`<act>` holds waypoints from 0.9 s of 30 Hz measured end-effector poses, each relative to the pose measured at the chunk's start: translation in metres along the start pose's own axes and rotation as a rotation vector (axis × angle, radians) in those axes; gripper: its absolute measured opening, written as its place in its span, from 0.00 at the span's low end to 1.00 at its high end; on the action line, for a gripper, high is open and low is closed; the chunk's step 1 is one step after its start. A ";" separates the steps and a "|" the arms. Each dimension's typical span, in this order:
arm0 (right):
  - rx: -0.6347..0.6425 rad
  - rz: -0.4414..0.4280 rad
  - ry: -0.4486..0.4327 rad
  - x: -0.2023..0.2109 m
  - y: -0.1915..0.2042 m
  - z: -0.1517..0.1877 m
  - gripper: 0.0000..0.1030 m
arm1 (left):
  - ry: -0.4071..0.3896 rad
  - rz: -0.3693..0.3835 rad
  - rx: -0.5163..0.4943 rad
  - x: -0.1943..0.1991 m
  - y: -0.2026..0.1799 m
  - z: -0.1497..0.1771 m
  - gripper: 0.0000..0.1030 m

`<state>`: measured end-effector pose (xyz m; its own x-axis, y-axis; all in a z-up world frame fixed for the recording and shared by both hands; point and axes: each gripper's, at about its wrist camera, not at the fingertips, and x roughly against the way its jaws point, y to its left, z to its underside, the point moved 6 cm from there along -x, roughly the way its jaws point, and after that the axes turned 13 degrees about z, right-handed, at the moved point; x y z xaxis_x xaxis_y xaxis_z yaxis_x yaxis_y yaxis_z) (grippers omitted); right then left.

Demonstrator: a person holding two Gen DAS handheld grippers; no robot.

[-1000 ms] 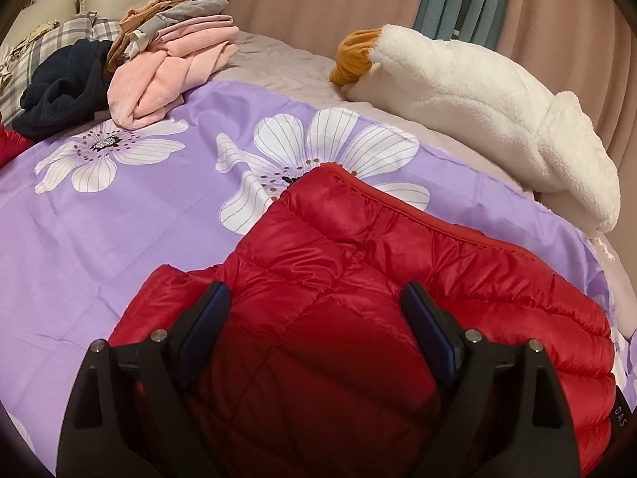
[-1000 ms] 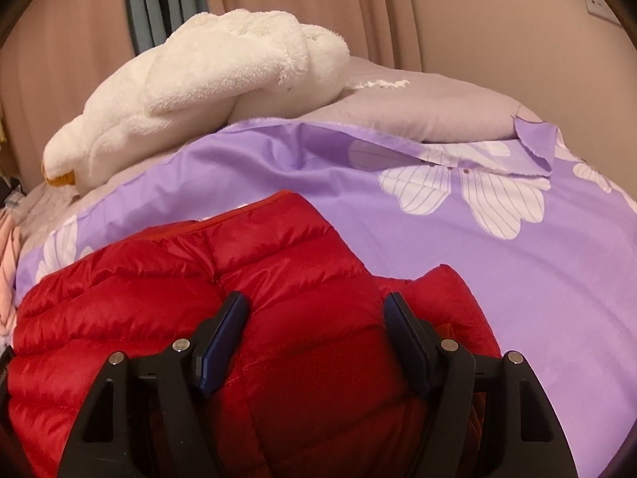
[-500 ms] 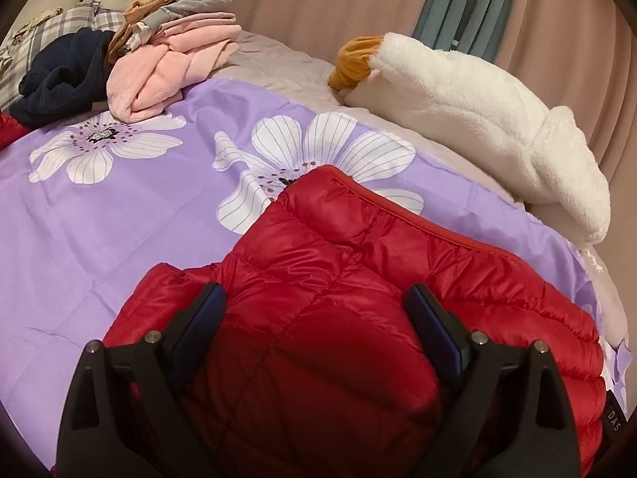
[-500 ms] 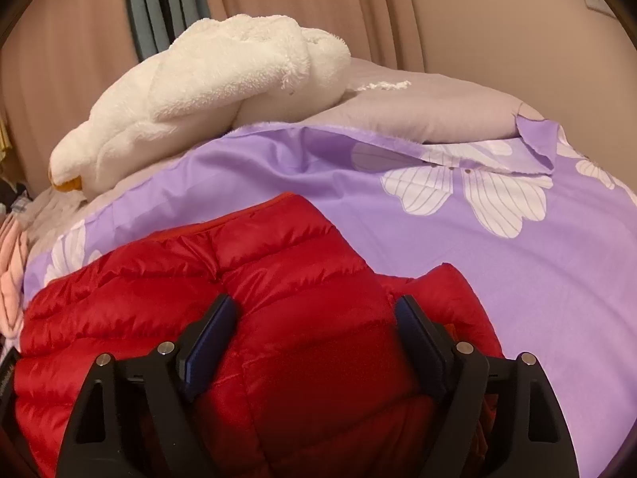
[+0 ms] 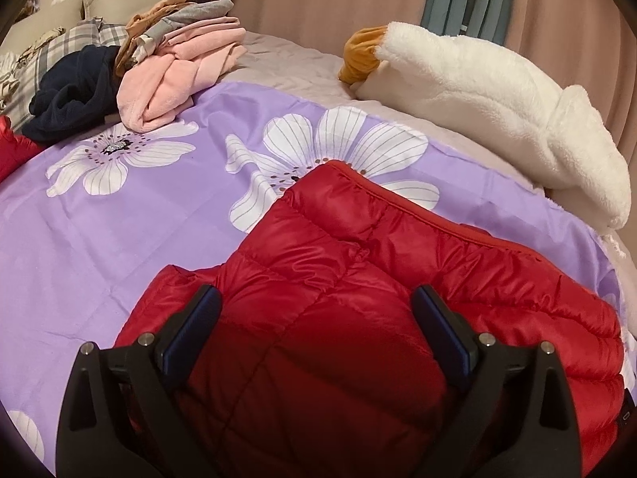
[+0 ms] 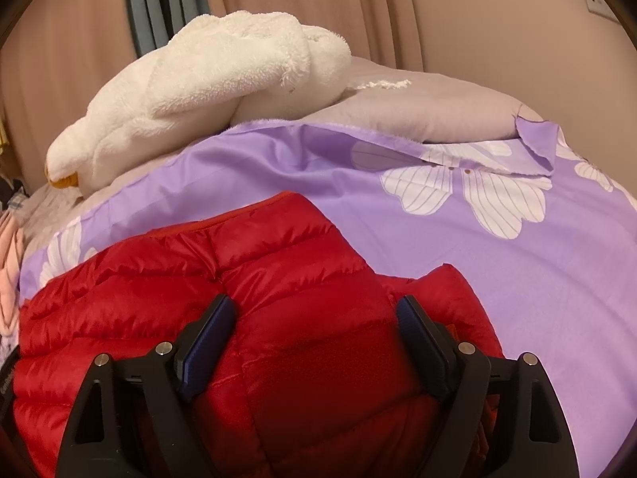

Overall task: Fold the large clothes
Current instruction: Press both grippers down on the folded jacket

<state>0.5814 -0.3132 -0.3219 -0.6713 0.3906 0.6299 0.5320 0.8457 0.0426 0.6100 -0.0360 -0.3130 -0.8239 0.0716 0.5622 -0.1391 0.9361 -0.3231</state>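
Clothes pile (image 5: 159, 67) only in left view; wall socket (image 6: 597, 2) only right.

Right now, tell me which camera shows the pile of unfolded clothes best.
The left wrist view. The pile of clothes sits at its upper left, with pink, navy, grey and tan garments heaped on the bed beyond the purple floral sheet. The right wrist view catches only a pink sliver at its left edge.
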 end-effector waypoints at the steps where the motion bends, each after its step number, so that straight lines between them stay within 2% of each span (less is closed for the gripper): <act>1: -0.003 -0.004 0.000 0.001 0.000 0.000 0.81 | 0.003 -0.001 -0.002 -0.001 0.000 0.000 0.95; 9: -0.001 0.001 0.005 0.000 0.000 -0.001 0.82 | 0.021 -0.026 -0.021 -0.002 -0.002 0.000 0.96; 27: 0.001 0.002 0.007 0.000 0.001 0.000 0.82 | 0.030 -0.027 -0.023 -0.003 -0.001 0.001 0.97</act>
<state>0.5824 -0.3125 -0.3219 -0.6667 0.3896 0.6354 0.5326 0.8454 0.0405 0.6119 -0.0374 -0.3145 -0.8028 0.0561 0.5935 -0.1485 0.9454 -0.2901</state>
